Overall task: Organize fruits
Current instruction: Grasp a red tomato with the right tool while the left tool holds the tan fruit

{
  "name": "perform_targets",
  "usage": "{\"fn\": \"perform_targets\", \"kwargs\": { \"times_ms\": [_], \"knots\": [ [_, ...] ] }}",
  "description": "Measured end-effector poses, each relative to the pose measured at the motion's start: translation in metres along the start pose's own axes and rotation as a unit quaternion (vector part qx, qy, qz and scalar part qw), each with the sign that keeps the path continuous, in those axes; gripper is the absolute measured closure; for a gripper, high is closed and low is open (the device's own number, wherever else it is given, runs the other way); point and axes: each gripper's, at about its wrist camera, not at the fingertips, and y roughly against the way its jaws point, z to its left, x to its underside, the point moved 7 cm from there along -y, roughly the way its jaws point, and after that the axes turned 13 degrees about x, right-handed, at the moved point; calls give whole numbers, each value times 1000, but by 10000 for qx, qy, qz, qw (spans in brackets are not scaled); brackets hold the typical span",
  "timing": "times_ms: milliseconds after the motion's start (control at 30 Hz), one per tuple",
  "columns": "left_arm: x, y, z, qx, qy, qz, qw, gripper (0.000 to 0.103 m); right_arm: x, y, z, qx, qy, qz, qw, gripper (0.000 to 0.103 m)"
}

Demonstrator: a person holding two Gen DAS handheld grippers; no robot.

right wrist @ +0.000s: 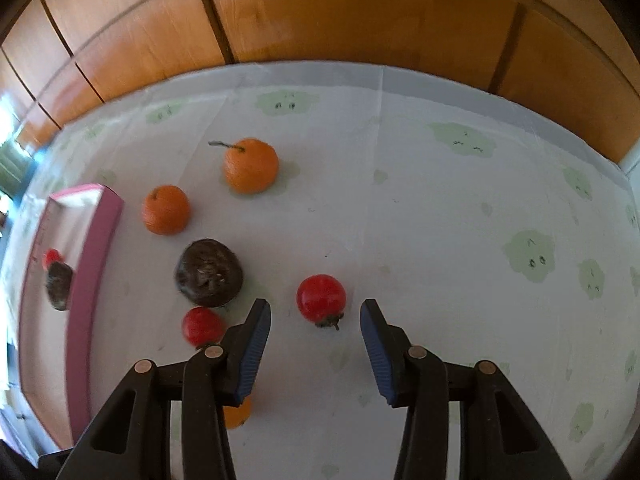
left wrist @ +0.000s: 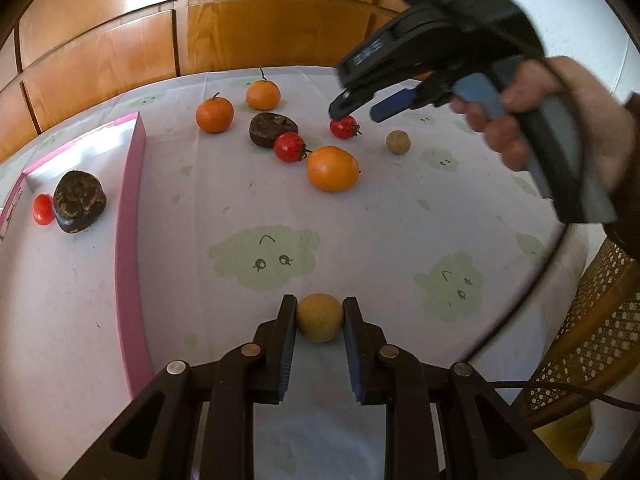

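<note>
Behind the table (right wrist: 440,208) stands a run of orange-brown wooden panels (right wrist: 360,16) split by dark seams. A pale cloth printed with light green cloud faces (left wrist: 264,258) covers the table. A woven cane chair (left wrist: 592,320) sits at the table's right edge. Bright daylight glares at the far left (right wrist: 8,120).

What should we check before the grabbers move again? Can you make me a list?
1. Left gripper squeezing the tan ball: ok.
2. Right gripper open: ok.
3. Tomato lined up between the right fingers: ok, just ahead of the tips.
4. Fingers clear of the other tomato: cannot tell, it sits close beside the left finger.
5. Room in the pink box: ok.
</note>
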Motion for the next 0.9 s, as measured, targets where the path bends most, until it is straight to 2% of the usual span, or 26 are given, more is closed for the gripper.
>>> {"fn": "perform_targets", "kwargs": {
  "times_ms": [100,133,167,267,367,567,767,900],
  "knots": [
    [0,0,1,28,15,-10,10000,80,-1,-8,3,107,102,36,9999,57],
    [0,0,1,24,15,-13,10000,80,0,-10,2,155,142,38,9998,71],
    [0,0,1,22,10,-16,10000,80,1,-12,2,224,194,27,9996,76],
    [0,0,1,27,1,-19,10000,80,6,-5,0,253,202,-78,9994,76],
    [0,0,1,36,7,-30,10000,80,16,11,-2,110,217,-172,9996,76],
    [1,1,0,40,18,-58,10000,80,57,33,0,-89,378,-47,9992,76],
    [1,2,2,58,52,-45,10000,80,84,22,-3,-99,224,183,9995,76],
    [-1,5,0,11,59,-44,10000,80,84,16,-5,-92,130,171,9997,76]
  ]
}}
